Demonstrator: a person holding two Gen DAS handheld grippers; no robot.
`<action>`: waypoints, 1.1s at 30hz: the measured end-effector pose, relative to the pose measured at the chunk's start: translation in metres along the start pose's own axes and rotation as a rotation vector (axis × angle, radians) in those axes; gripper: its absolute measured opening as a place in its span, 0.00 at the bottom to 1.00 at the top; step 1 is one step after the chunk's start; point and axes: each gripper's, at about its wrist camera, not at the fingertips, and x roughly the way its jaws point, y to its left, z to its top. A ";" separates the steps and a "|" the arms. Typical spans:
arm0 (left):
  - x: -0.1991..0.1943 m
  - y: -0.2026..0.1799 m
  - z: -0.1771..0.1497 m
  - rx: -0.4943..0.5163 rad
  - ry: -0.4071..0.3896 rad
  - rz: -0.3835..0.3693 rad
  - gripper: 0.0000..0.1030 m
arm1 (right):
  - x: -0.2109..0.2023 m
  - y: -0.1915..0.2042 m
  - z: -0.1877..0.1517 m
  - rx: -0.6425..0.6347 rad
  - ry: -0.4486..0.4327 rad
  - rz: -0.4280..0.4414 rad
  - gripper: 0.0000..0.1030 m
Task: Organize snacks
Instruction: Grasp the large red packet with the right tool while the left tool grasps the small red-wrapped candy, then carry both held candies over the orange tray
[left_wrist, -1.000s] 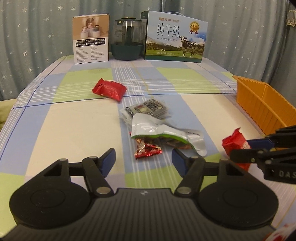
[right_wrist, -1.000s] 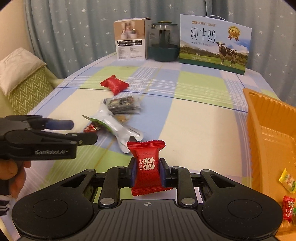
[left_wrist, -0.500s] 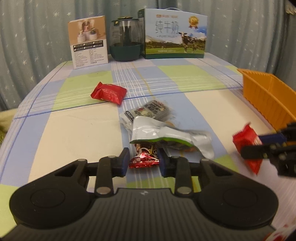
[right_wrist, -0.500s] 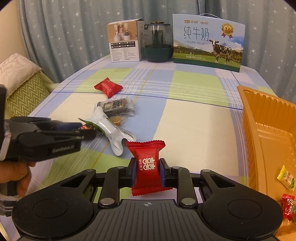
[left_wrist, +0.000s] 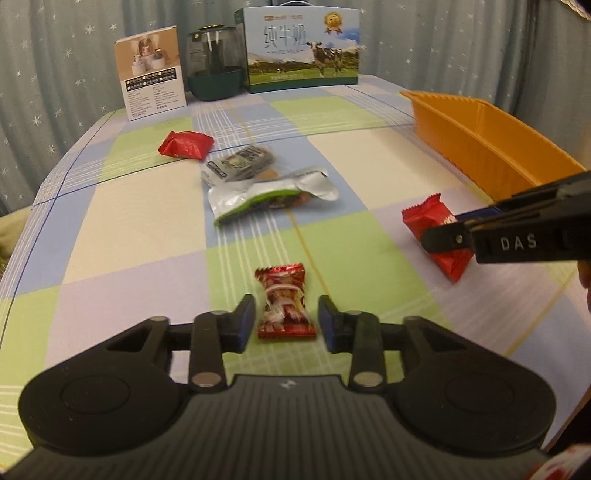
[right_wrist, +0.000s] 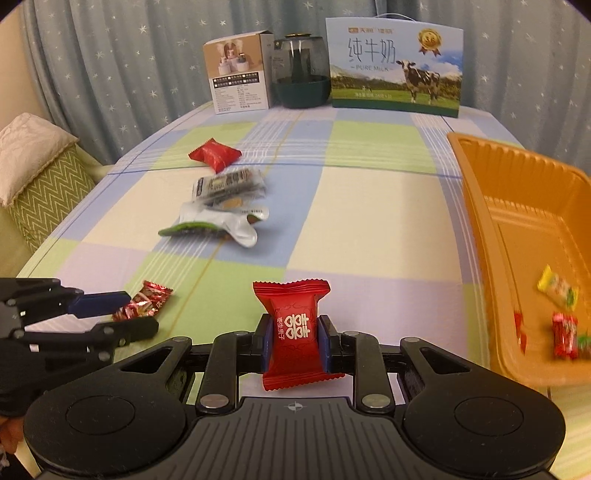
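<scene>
Left tongs (left_wrist: 286, 319) opening, foil candy (left_wrist: 285, 302) loose between pads, long axis pointing ahead; right tongs (right_wrist: 293, 341) clamped on red packet (right_wrist: 293, 332), orange tray (right_wrist: 480, 206) to right.

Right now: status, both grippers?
Right gripper shut on red packet. Left gripper opening, candy loose between fingers. Path to orange tray clear.

A table covered by a checked cloth (right_wrist: 369, 206) is seen. At its far edge a white product box (right_wrist: 240, 72), a dark glass jar (right_wrist: 300, 72) and a milk carton (right_wrist: 395, 68) are stood. Mid-table, a red packet (right_wrist: 215, 153), a clear dark-printed packet (right_wrist: 231, 184) and a silver-green pouch (right_wrist: 218, 223) are laid; nearer, a red-wrapped candy (left_wrist: 285, 301). An orange tray (right_wrist: 476, 206) is set at the right.
</scene>
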 end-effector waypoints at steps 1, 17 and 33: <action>0.000 -0.001 -0.001 0.004 -0.001 0.001 0.39 | 0.000 0.000 -0.001 0.003 0.001 -0.002 0.25; 0.008 -0.005 0.005 0.012 -0.013 -0.004 0.20 | 0.002 0.000 -0.001 0.017 -0.015 -0.004 0.25; -0.013 -0.013 0.011 -0.056 -0.003 -0.005 0.18 | -0.017 0.003 -0.008 0.041 -0.029 -0.007 0.25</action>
